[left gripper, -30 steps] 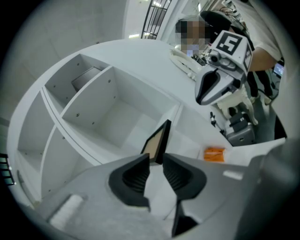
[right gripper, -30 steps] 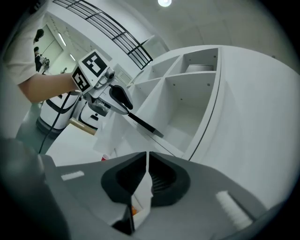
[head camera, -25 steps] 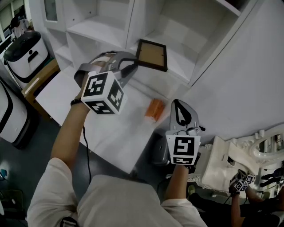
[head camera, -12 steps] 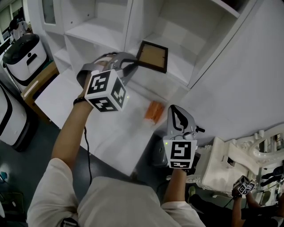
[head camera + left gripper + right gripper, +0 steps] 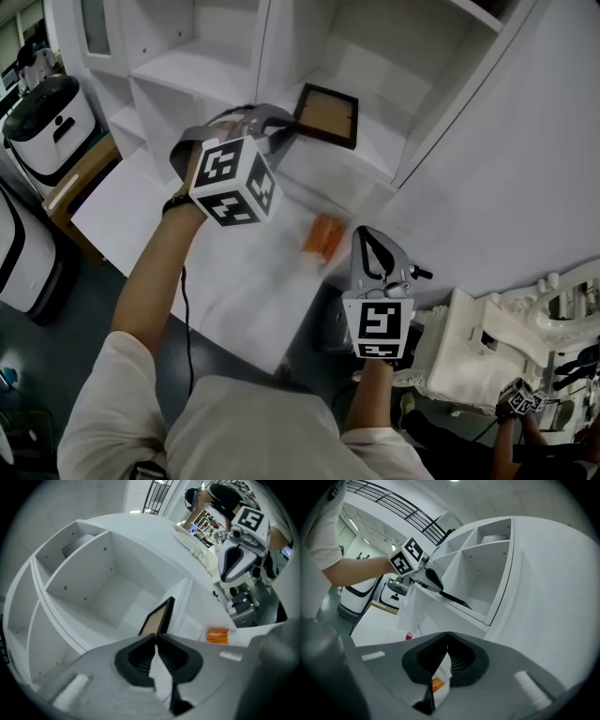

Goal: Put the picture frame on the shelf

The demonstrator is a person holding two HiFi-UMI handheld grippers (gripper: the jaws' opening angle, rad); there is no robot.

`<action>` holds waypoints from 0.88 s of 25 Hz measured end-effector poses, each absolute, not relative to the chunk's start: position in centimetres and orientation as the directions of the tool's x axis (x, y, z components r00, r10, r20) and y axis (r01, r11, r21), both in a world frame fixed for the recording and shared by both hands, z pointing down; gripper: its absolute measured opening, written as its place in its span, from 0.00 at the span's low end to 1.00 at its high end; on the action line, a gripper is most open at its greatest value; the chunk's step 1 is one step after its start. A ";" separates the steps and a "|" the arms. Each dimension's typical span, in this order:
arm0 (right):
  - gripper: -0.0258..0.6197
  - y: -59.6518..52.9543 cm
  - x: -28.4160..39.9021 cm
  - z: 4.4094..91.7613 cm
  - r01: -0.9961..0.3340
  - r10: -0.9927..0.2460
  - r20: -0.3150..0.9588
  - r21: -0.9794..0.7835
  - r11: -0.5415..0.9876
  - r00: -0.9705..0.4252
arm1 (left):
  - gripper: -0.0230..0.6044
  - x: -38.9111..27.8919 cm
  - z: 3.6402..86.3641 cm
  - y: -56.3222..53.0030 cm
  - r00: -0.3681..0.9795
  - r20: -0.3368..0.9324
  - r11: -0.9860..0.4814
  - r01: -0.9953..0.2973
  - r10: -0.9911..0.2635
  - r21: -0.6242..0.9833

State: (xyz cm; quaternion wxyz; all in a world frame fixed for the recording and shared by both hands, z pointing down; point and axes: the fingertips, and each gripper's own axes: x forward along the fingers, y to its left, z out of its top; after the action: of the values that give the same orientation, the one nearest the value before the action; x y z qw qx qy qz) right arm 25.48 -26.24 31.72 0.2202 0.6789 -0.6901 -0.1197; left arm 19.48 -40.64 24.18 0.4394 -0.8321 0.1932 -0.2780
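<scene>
Plainly rectangular picture frame [image 5: 325, 114], black rim, tan panel; white shelf [image 5: 373, 150].

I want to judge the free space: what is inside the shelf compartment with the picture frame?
Only the picture frame shows in that compartment; its white walls and floor look bare. The floor patch under the frame is covered.

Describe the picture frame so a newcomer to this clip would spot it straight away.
Find the white shelf unit at the top of the head view. In its lower right compartment is the picture frame, a thin black border round a tan panel, the only dark item there.
</scene>
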 end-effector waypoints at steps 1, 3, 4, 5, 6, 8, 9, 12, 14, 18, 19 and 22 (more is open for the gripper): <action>0.05 -26.2 25.6 31.8 -0.884 -0.989 0.144 0.465 0.050 0.021 | 0.07 19.7 24.1 -40.7 0.771 0.293 -0.541 -0.078 -0.565 -0.837; 0.05 -26.3 25.9 31.9 -0.883 -0.989 0.149 0.466 0.050 0.022 | 0.06 20.1 24.1 -40.9 0.770 0.295 -0.546 -0.081 -0.566 -0.834; 0.05 -26.3 26.0 31.9 -0.883 -0.988 0.150 0.466 0.051 0.022 | 0.06 20.3 24.0 -41.0 0.770 0.296 -0.548 -0.083 -0.566 -0.832; 0.05 -26.3 26.2 32.0 -0.883 -0.988 0.152 0.466 0.051 0.023 | 0.06 20.5 24.0 -41.2 0.769 0.298 -0.551 -0.084 -0.566 -0.830; 0.05 -26.3 26.3 32.1 -0.883 -0.988 0.154 0.467 0.051 0.025 | 0.06 20.7 24.0 -41.2 0.768 0.301 -0.553 -0.083 -0.565 -0.829; 0.05 -26.4 26.5 32.3 -0.883 -0.987 0.159 0.467 0.051 0.027 | 0.06 21.2 24.0 -41.4 0.767 0.307 -0.555 -0.076 -0.563 -0.828; 0.05 -26.4 26.5 32.4 -0.883 -0.987 0.160 0.466 0.052 0.027 | 0.06 21.4 24.1 -41.4 0.767 0.310 -0.555 -0.072 -0.562 -0.828; 0.05 -26.4 26.7 32.6 -0.885 -0.986 0.164 0.462 0.055 0.025 | 0.06 22.1 24.1 -41.6 0.764 0.316 -0.552 -0.063 -0.563 -0.831; 0.05 -26.5 26.9 32.6 -0.887 -0.986 0.163 0.459 0.054 0.024 | 0.06 22.5 24.2 -41.8 0.762 0.317 -0.544 -0.055 -0.565 -0.837; 0.05 -26.6 27.5 32.6 -0.891 -0.987 0.161 0.452 0.049 0.028 | 0.06 23.5 24.2 -42.1 0.757 0.329 -0.538 -0.034 -0.564 -0.842; 0.05 -26.6 27.7 32.7 -0.891 -0.986 0.162 0.452 0.049 0.028 | 0.06 23.7 24.2 -42.2 0.757 0.334 -0.538 -0.028 -0.562 -0.843; 0.05 -26.6 28.1 32.8 -0.890 -0.986 0.164 0.453 0.049 0.030 | 0.05 24.5 24.2 -42.4 0.748 0.355 -0.540 -0.005 -0.560 -0.842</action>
State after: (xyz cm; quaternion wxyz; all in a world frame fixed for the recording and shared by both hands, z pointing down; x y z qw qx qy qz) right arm 28.12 -26.63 32.76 0.2248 0.6815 -0.6883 -0.1064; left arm 24.54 -42.43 24.25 0.4476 -0.8209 0.1723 -0.3102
